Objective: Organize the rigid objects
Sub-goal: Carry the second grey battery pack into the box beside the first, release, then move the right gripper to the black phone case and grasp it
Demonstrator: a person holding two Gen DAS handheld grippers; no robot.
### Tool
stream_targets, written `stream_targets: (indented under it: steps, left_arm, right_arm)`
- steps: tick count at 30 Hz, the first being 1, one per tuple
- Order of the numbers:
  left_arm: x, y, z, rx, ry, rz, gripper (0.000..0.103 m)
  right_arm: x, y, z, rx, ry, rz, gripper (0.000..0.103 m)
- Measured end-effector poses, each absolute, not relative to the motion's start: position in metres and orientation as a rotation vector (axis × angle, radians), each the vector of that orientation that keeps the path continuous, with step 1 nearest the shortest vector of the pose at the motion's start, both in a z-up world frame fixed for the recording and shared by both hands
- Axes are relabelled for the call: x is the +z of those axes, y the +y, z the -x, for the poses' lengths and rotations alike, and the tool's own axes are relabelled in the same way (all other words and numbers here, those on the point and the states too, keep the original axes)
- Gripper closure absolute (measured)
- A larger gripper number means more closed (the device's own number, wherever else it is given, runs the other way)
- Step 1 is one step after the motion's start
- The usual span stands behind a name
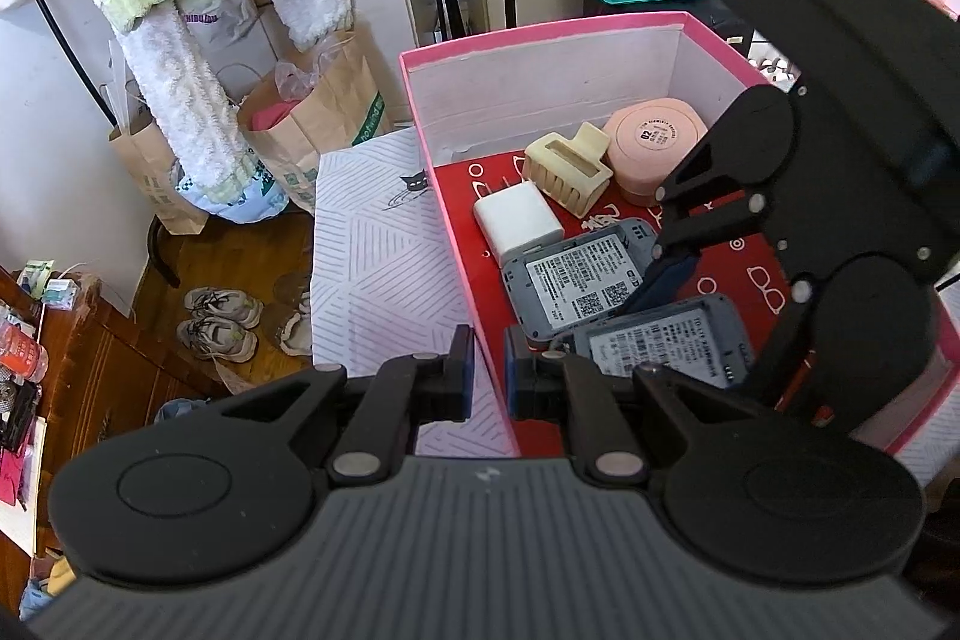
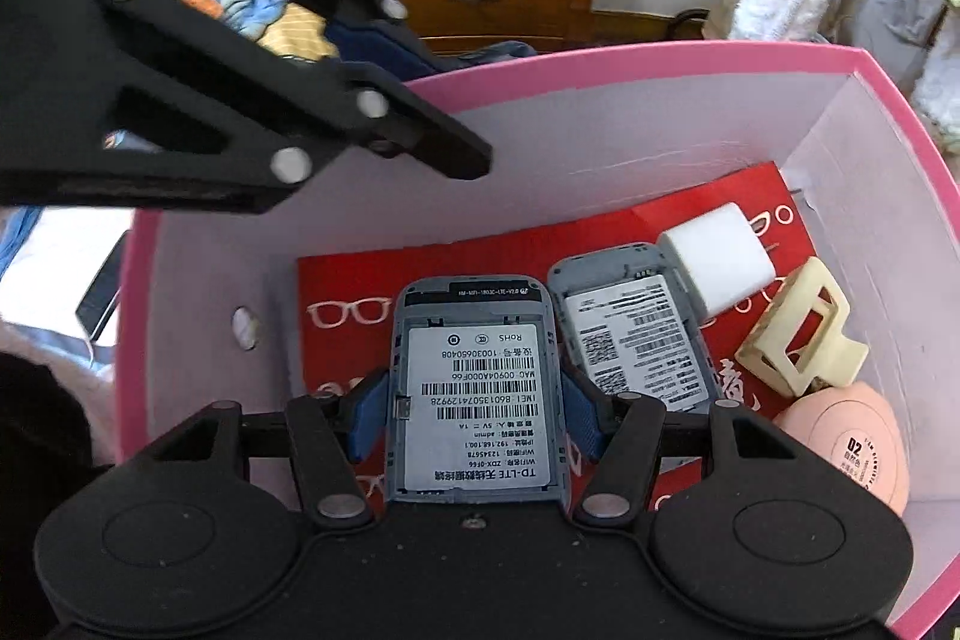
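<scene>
While the left gripper (image 1: 486,370) sits closed on the box (image 1: 456,244) wall, the right gripper (image 2: 474,412) clamps a grey router (image 2: 474,388) inside the box, its long axis running along the fingers, beside a second router (image 2: 630,334).

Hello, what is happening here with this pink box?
A person is tidying small hard items into the pink box. The right gripper holds a grey device low inside it, beside a second grey device. The left gripper is clamped on the box wall. A white charger, a cream hair clip and a pink round case already lie inside.
</scene>
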State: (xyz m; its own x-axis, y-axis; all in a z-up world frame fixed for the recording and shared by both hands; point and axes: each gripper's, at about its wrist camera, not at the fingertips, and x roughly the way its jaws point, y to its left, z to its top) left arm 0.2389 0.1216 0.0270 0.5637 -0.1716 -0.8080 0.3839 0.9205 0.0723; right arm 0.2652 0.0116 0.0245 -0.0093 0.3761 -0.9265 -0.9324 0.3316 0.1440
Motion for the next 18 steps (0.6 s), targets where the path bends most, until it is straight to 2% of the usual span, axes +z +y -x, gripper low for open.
stream_targets:
  steps: [5,12,18]
  left_arm:
    - [0.027,0.122,-0.238,-0.33,0.918,-0.249,0.094]
    - [0.028,0.124,-0.239,-0.329,0.915,-0.234,0.094]
    - [0.028,0.122,-0.238,-0.317,0.91,-0.243,0.094]
  right_arm:
    - [0.045,-0.011,-0.267,1.123,1.081,0.517,0.037]
    - [0.095,-0.098,-0.263,0.951,0.966,0.255,0.037]
    - [0.113,-0.169,-0.258,0.77,0.904,0.137,0.035]
